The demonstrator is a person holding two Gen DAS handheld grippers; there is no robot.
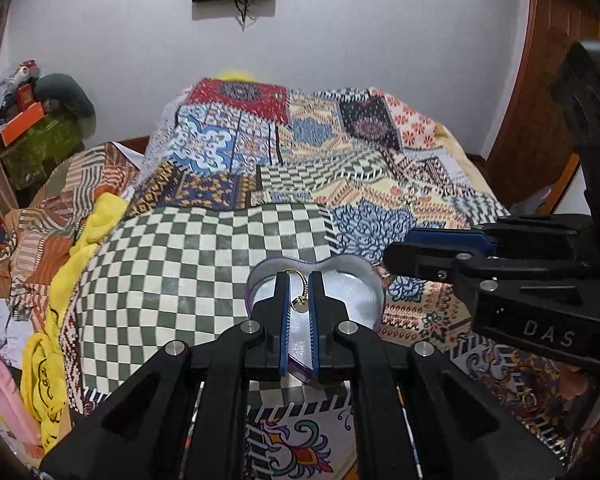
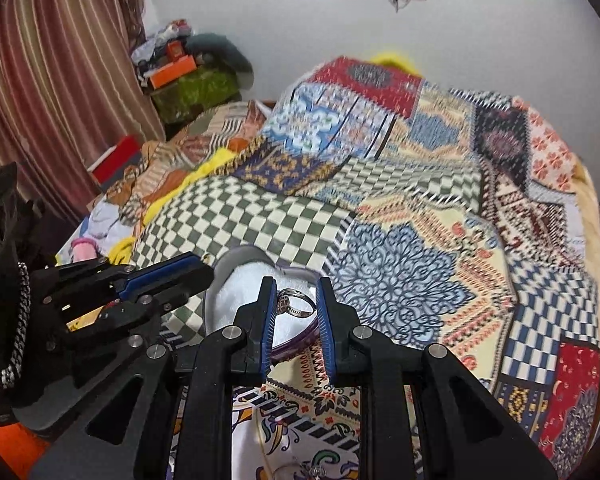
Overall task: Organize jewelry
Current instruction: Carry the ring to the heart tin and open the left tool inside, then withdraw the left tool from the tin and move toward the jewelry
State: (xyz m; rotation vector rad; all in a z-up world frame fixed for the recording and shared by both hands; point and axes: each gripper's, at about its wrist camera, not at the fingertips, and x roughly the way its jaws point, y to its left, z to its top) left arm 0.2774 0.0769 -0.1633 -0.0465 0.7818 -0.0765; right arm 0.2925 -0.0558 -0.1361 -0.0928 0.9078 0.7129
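1. Your left gripper is closed on a gold earring, thin enough that the jaws nearly meet. It hangs over the heart-shaped box.
2. Your right gripper pinches a silver ring across its band, so the jaws stay partly apart.
3. The box lies on the patchwork bedspread, at twelve o'clock from both grippers, probably to receive both pieces.

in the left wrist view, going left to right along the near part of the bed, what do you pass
pink cloth → yellow cloth → green checkered patch → left hand-held gripper pinching a gold earring over the heart-shaped box → right hand-held gripper
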